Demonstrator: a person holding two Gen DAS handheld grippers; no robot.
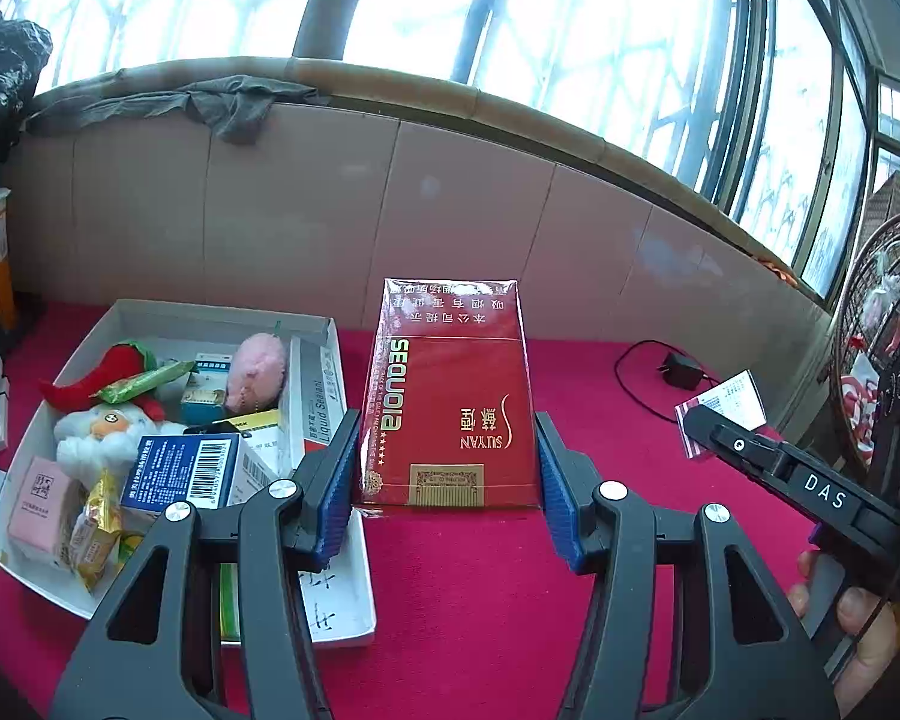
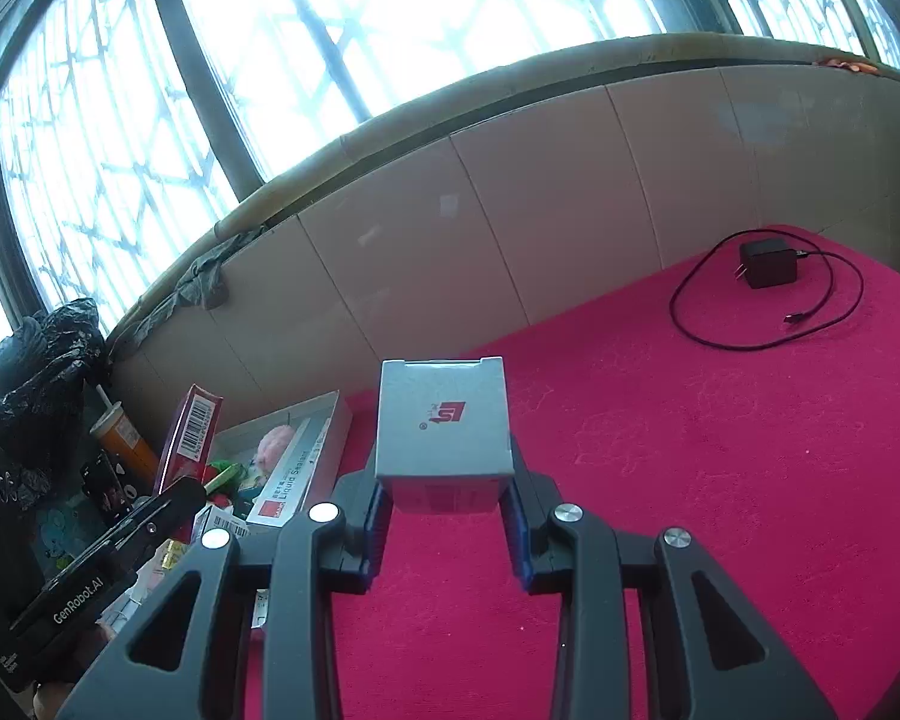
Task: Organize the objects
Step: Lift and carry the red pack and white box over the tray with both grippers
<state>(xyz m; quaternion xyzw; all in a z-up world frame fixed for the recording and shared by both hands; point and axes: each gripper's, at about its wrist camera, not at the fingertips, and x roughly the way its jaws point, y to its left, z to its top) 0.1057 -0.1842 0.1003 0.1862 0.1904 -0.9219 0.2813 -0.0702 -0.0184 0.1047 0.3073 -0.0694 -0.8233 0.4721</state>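
**Two light cartons in my jaws, the white tray waiting on the left**

My left gripper [image 1: 447, 474] is clamped on the red cigarette pack [image 1: 447, 396], the blue pads pressing its two long side edges near the bottom end. It hangs above the red cloth [image 1: 600, 396], just right of the white tray [image 1: 222, 315], which already holds a plush Santa, a pink toy, a blue barcoded box and other small cartons. I judge the pack light and fairly stiff along its edges, but it is thin card under glossy film, so it is likely slick and would dent if I squeezed the broad faces. The narrow sides are where I want it, and that is where I have it.

My right gripper [image 2: 447, 516] is clenched on the small grey box [image 2: 444, 426], pads on its left and right walls at the near end, with most of the box sticking out ahead of the fingers. It looks like light cardboard, stiff enough at the corners. Held so far back, it may pivot downward if I swing fast, so I would keep it level.

Far right on the cloth lie a black charger [image 2: 765, 264] and its cable, well apart from both boxes. The tray looks crowded; I expect each carton needs a flat gap.
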